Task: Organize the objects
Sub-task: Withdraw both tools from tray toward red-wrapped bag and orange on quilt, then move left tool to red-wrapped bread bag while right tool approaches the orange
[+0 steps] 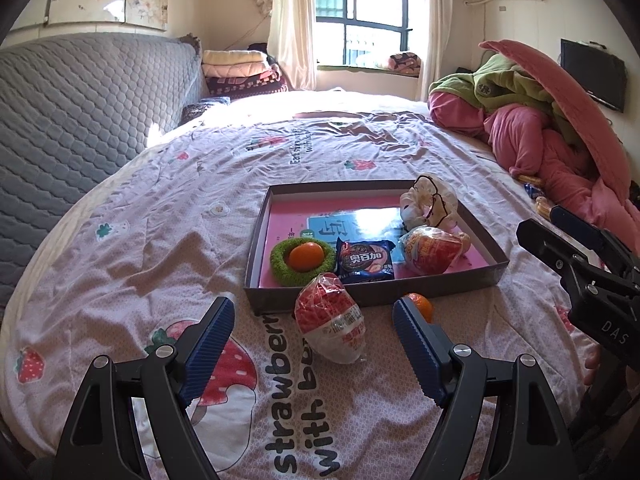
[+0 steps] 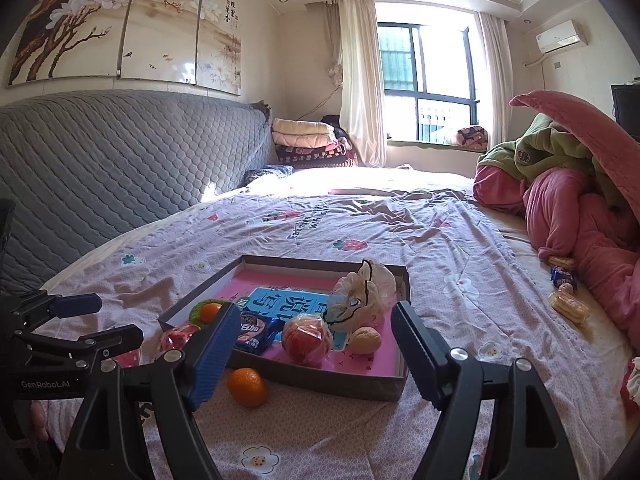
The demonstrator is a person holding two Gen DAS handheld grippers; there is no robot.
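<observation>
A shallow cardboard tray lies on the bed. In it are a green ring with an orange, a dark cookie packet, a red wrapped snack, a white bag and a walnut. A red-and-white wrapped snack and a loose orange lie on the sheet in front of the tray. My left gripper is open around the wrapped snack. My right gripper is open and empty, near the tray's front edge.
The strawberry-print sheet covers the bed. A pile of pink and green bedding lies at the right with a few wrapped snacks beside it. A grey quilted headboard stands at the left.
</observation>
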